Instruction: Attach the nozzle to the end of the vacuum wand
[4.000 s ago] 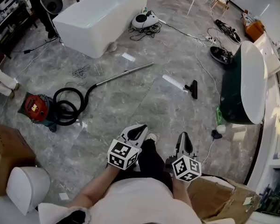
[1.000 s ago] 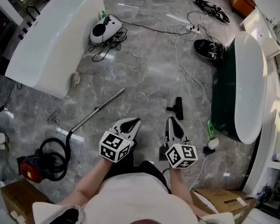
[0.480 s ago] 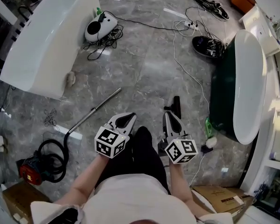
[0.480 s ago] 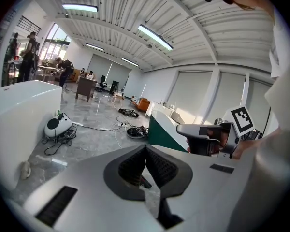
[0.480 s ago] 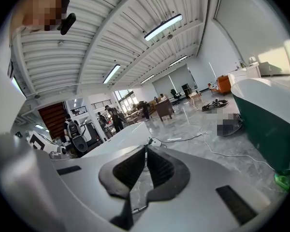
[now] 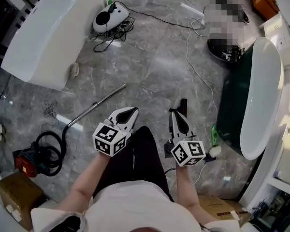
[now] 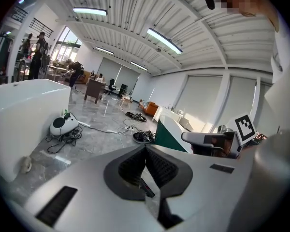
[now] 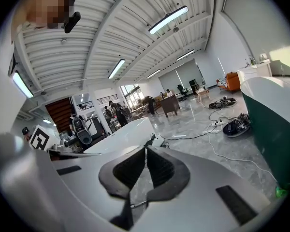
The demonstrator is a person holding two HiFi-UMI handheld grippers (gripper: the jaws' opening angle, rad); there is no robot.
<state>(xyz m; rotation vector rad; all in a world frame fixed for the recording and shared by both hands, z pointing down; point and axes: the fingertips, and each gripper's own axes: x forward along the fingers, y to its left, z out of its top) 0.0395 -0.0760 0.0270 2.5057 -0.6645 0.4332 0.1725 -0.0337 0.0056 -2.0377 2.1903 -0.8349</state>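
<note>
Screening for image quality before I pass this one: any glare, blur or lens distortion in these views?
Head view: sharp, edges bowed by the wide lens, pale reflections streaking the glossy floor. Left gripper view: heavy fisheye, black corners, ceiling lights bright. Right gripper view: same fisheye, light strip glaring.

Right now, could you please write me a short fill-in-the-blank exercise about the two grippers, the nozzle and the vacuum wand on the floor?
1. The jaws of the left gripper and the right gripper are both ___, with nothing between them.
2. The black nozzle lies on the floor just ahead of the ___ gripper.
3. The metal wand lies apart from the nozzle, and its black hose leads to a ___ vacuum cleaner.
Missing words: shut; right; red.
</note>
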